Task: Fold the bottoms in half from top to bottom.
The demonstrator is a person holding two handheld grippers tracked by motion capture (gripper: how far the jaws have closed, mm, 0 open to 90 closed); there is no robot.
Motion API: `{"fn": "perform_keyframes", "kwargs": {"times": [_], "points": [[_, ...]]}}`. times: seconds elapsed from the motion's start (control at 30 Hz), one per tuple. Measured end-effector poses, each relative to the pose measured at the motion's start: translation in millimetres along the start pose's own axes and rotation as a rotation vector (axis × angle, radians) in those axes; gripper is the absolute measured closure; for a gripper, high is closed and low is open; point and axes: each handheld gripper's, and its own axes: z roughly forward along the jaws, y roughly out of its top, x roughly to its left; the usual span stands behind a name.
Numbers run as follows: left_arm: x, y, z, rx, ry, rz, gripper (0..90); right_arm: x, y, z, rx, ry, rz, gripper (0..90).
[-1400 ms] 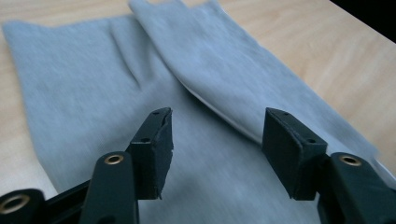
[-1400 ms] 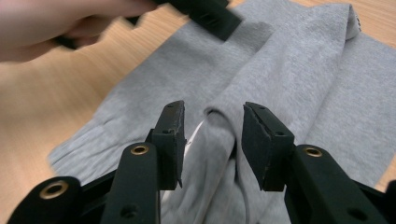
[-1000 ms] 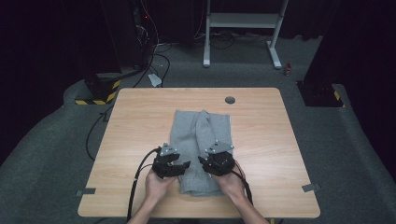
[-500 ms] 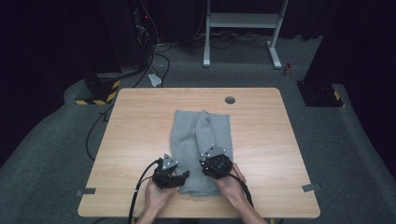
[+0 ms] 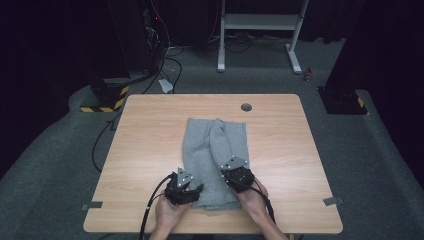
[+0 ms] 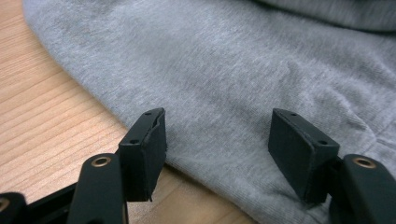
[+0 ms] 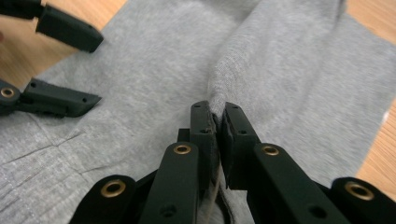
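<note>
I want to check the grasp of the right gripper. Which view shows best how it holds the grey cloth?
The right gripper view: the right gripper has its jaws shut on a raised fold of the grey cloth. The high view shows that gripper from above, jaws hidden. The left gripper view shows cloth between open jaws.

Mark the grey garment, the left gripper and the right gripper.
grey garment [image 5: 205,145]: high view, middle of the cloth.
left gripper [image 6: 217,140]: left gripper view, between open fingers.
right gripper [image 7: 218,120]: right gripper view, between fingertips pinching cloth.

Grey knit garment [image 5: 212,160] on the wooden desk [image 5: 150,135].
Folded into a long strip running from mid-desk toward the near edge, mostly flat, with a raised fold down its middle; soft heathered fabric, rounded near-left edge against bare wood.
</note>
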Motion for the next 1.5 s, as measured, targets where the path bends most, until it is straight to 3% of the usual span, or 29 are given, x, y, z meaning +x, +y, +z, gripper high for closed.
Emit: {"fn": "perform_keyframes", "kwargs": {"times": [0.13,0.33,0.4,0.47,0.67,0.73,0.83,1.0,1.07,1.17,1.37,1.5], "points": [[0.0,0.0,0.0,0.0,0.0,-0.001,36.8,-10.1,-4.5,-8.6,-0.035,0.017,0.053,84.1],[0.1,-0.1,0.0,-0.001,0.0,-0.002,36.8,-20.1,-20.7,-16.0,-0.045,-0.003,0.094,84.0],[0.1,-0.1,0.0,-0.001,-0.001,-0.003,36.8,-26.7,-30.9,-17.7,-0.047,0.006,0.145,83.9],[0.3,0.0,-0.1,0.001,-0.002,-0.002,36.8,-33.3,-41.2,-17.1,-0.053,0.018,0.2,83.7],[0.1,0.0,0.1,-0.001,-0.001,-0.001,36.5,-39.8,-63.1,-6.6,-0.022,0.049,0.265,81.2],[0.6,0.3,0.1,-0.001,-0.003,-0.005,36.2,-40.4,-62.0,-8.3,-0.024,0.046,0.267,74.4],[0.1,0.8,0.1,-0.015,-0.018,-0.013,36.5,-38.7,-53.7,-13.6,-0.033,0.02,0.244,66.4],[6.4,12.8,2.7,-0.048,-0.03,-0.032,37.3,-28.4,-23.1,-20.5,-0.078,-0.039,0.142,61.4],[10.8,17.8,4.6,-0.048,-0.02,-0.029,37.5,-22.2,-5.2,-13.7,-0.061,-0.052,0.065,61.7],[22.0,22.9,8.2,-0.04,-0.001,-0.051,37.3,-21.0,15.1,4.9,-0.012,-0.035,0.023,62.4],[35.4,19.6,19.6,-0.004,0.025,-0.072,37.0,-25.8,27.0,40.2,0.098,-0.066,0.01,64.5],[35.5,18.0,22.2,0.009,0.035,-0.067,35.4,-29.8,23.9,45.1,0.119,-0.071,0.011,79.8]]}}
